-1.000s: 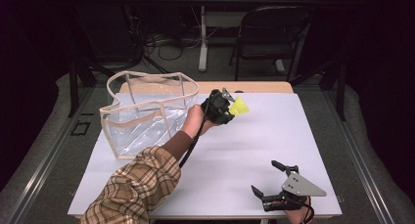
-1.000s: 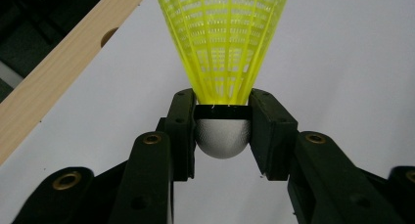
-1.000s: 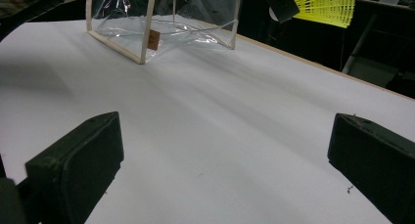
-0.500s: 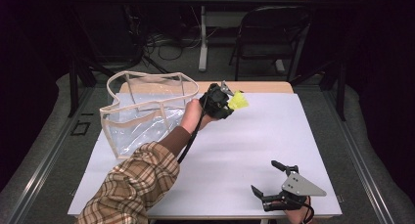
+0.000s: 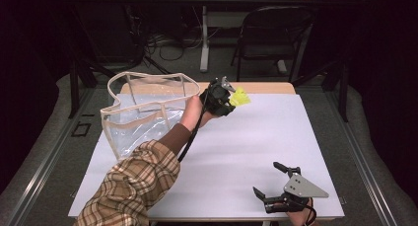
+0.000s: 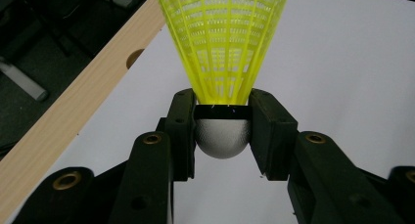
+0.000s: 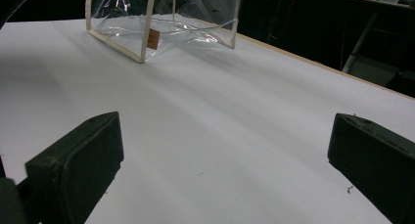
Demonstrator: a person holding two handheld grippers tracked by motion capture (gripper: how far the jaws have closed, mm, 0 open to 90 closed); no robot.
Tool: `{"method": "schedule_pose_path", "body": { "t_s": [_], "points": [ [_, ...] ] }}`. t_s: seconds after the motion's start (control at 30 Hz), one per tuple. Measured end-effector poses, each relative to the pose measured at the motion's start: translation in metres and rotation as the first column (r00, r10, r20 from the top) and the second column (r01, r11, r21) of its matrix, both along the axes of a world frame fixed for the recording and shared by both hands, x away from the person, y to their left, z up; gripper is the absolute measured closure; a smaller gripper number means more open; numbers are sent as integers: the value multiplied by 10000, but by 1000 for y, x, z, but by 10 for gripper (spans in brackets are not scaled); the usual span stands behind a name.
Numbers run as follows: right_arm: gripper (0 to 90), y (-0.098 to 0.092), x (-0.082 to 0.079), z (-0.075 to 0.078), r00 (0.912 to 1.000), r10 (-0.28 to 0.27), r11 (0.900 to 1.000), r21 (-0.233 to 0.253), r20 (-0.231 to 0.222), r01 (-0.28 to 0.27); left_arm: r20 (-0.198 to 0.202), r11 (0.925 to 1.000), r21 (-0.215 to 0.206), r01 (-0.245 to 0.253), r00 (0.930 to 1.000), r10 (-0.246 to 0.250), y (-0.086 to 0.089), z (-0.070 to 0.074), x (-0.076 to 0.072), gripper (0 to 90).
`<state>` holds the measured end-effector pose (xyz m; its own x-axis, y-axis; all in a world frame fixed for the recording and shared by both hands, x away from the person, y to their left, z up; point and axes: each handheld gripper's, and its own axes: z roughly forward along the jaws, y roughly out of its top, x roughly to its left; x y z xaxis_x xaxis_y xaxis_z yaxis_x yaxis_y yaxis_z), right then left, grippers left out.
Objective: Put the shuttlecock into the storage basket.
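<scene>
A yellow shuttlecock [image 5: 239,97] is held above the far middle of the white table, and my left gripper [image 5: 231,100] is shut on it. In the left gripper view the two jaws clamp its rounded white base while the yellow mesh skirt [image 6: 227,43] fans out away from my left gripper [image 6: 223,116]. A clear plastic bag [image 5: 143,112] with beige trim stands open just left of that hand. My right gripper [image 5: 266,177] rests near the front right edge, open and holding nothing. Its view, past the wide-apart jaws of my right gripper [image 7: 225,150], takes in the bag [image 7: 161,23] across the table.
A white sheet [image 5: 256,137] covers the table, and a strip of bare wooden edge [image 5: 268,87] runs along the back. A folding chair [image 5: 268,33], table legs and cables stand on the dark floor beyond. A plaid sleeve [image 5: 128,186] crosses the front left.
The left gripper has risen slightly with the shuttlecock and drifted a little toward the bag. The right gripper has stayed where it was.
</scene>
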<state>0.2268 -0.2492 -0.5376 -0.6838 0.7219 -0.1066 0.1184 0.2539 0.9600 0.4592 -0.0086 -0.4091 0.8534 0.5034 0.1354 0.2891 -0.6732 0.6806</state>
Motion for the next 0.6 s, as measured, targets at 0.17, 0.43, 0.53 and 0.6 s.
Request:
{"method": "schedule_pose_path", "body": {
  "t_s": [0.17,0.43,0.53,0.6],
  "points": [
    [0,0,0,0,10000,14,10000,-39,37,-14,102,10000,-27,-6,9999,6,1,5,0,648],
    [0,0,0,0,10000,5,10000,-28,-5,-5,217,10000,-17,-14,9998,14,2,13,1,648],
    [0,0,0,0,10000,4,10000,-20,-15,-4,258,10000,-37,-10,9997,11,2,16,1,648],
    [0,0,0,0,10000,7,10000,-20,-4,-7,258,10000,-21,-27,9997,27,2,17,1,648]
  ]
}}
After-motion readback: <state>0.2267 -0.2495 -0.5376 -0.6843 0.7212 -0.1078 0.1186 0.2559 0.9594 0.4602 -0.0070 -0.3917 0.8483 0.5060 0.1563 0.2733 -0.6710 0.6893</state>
